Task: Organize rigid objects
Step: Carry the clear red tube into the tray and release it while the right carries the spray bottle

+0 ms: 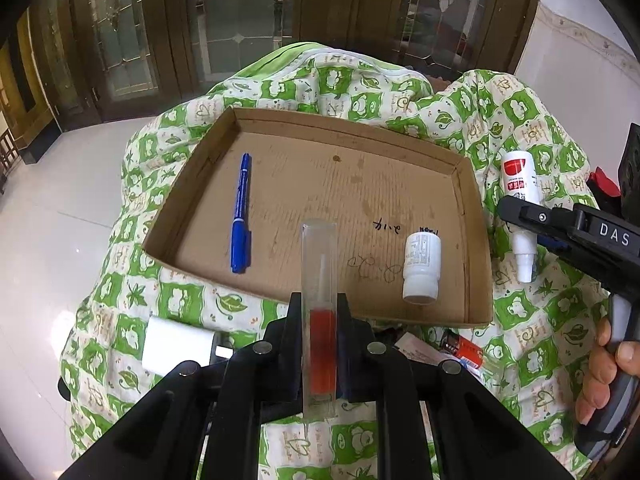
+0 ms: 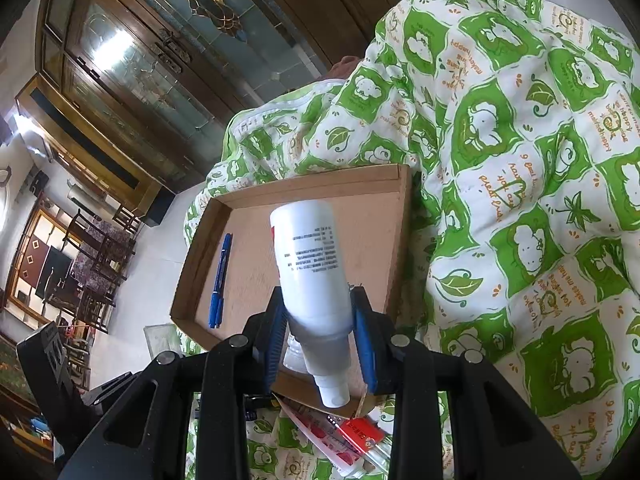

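A shallow cardboard tray (image 1: 472, 184) lies on a green-and-white quilt. In it lie a blue pen (image 1: 241, 213) and a small white pill bottle (image 1: 421, 266). My left gripper (image 1: 319, 300) is shut on a clear tube with red liquid (image 1: 320, 320), held over the tray's near edge. My right gripper (image 2: 320, 312) is shut on a white spray bottle (image 2: 310, 268), nozzle pointing back toward the camera, above the tray's (image 2: 396, 216) right side. The spray bottle (image 1: 520, 208) and right gripper (image 1: 520, 210) also show in the left wrist view, beside the tray's right wall. The pen (image 2: 219, 280) shows too.
A white box (image 1: 178, 346) lies on the quilt left of my left gripper. A red packet (image 1: 466, 350) and papers lie by the tray's near edge; the packet (image 2: 360, 432) shows under my right gripper. The quilt (image 2: 520, 200) bulges up on the right. White tiled floor (image 1: 60, 220) is at left.
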Tool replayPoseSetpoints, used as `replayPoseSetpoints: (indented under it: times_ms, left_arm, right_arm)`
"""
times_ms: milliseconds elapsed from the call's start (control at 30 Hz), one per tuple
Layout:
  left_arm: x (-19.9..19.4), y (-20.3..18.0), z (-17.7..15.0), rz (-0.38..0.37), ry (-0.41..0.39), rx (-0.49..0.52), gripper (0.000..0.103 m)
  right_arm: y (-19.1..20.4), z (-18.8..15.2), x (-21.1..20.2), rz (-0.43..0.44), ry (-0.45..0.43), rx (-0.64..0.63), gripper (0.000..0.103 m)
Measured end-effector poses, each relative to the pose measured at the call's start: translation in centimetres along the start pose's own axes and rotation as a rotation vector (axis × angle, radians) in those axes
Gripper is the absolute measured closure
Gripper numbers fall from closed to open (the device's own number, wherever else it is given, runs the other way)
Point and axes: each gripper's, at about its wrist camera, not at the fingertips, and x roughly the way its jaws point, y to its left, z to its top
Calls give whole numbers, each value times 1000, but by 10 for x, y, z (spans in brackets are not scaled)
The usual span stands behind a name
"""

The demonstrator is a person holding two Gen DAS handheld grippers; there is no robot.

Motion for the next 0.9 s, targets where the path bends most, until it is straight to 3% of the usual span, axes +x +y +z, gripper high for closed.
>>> replayPoseSetpoints:
  times_ms: [467,667,900]
  left_arm:
    - [14,-11,36,5,-19,37,89]
    - [27,-8,57,-12,-14,10,89]
    - [49,-9,61,-35,24,13,89]
  right_arm:
    - [3,21,21,-9,25,-3,73]
    - [6,21,35,-15,86,-26,74]
    - [16,16,52,-78,189,-86,74]
